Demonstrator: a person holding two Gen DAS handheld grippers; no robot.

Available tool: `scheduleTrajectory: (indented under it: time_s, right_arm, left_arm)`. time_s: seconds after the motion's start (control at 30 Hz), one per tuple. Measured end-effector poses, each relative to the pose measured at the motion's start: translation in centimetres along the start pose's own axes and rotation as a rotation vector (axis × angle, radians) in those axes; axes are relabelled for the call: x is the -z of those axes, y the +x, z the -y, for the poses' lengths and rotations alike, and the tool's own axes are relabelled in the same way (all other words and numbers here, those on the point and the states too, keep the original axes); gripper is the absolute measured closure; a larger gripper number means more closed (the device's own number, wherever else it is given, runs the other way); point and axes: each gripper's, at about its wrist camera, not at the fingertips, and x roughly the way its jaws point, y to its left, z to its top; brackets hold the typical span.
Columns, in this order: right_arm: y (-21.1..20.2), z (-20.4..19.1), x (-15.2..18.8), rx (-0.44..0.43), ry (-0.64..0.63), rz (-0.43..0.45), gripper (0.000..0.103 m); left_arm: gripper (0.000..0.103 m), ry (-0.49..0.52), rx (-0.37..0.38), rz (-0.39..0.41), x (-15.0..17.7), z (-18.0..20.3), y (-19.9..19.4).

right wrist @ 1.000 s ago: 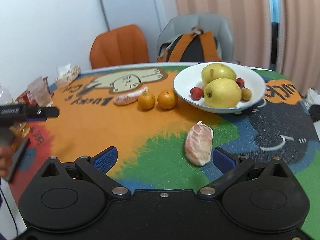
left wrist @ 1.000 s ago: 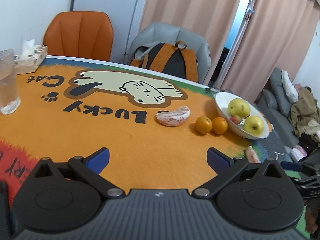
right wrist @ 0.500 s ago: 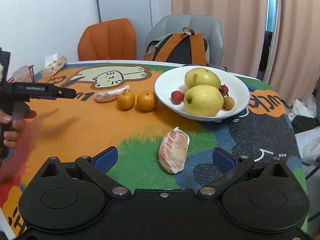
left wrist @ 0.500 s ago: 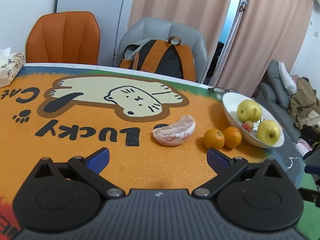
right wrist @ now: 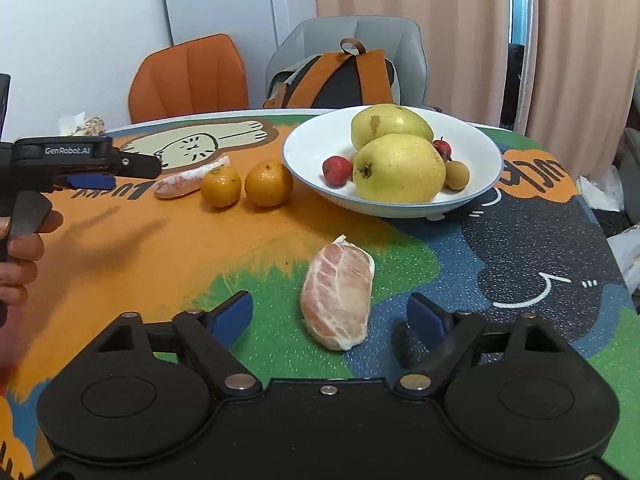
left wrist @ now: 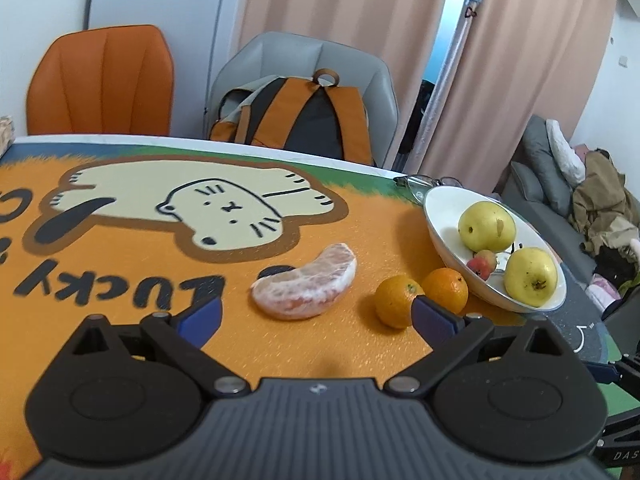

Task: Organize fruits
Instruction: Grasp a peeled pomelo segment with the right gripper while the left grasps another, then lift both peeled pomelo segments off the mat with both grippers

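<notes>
Fruit sits on the bright cat-picture surface [right wrist: 120, 248]. A white bowl [right wrist: 480, 160] holds two big yellow pears [right wrist: 400, 168], some small red fruits [right wrist: 337, 170] and one small brown fruit [right wrist: 457, 170]. Two small oranges [right wrist: 268, 183] sit side by side just beside the bowl. A peeled curved fruit piece [left wrist: 306, 286] lies near them, in front of the left gripper [left wrist: 316, 316], whose jaws are wide open and hold nothing. A second, fatter peeled piece [right wrist: 338, 292] lies between the right gripper [right wrist: 330, 312] jaws. Those jaws are closing but do not touch it. A hand [right wrist: 18, 256] holds the left gripper's handle.
</notes>
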Motion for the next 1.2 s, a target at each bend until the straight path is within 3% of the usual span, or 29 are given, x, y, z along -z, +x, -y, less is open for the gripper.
scheduleTrajectory:
  time_s: [0.3, 0.47, 0.63, 0.87, 1.2]
  right_arm:
    - [2.1, 0.1, -1.0, 0.029, 0.02, -0.012, 0.039]
    - [2.2, -0.2, -1.1, 0.059, -0.019, -0.011, 0.063]
    - [2.3, -0.1, -1.4, 0.057, 0.0, -0.007, 0.064]
    - [1.6, 0.9, -2.4, 0.031, 0.045, 0.03, 0.075]
    - [1.3, 2.7, -2.2, -0.036, 0.119, 0.039, 0.076]
  left_arm:
    - [0.005, 0.026, -0.034, -0.025, 0.2, 0.1, 3.7]
    - [0.008, 0.041, -0.06, -0.021, 0.3, 0.1, 4.6]
    - [0.011, 0.077, -0.076, -0.014, 0.1, 0.4, 5.2]
    - [0.036, 0.091, -0.077, -0.002, -0.1, 0.5, 5.2]
    - [0.039, 0.079, -0.085, -0.022, 0.6, 1.2, 3.9]
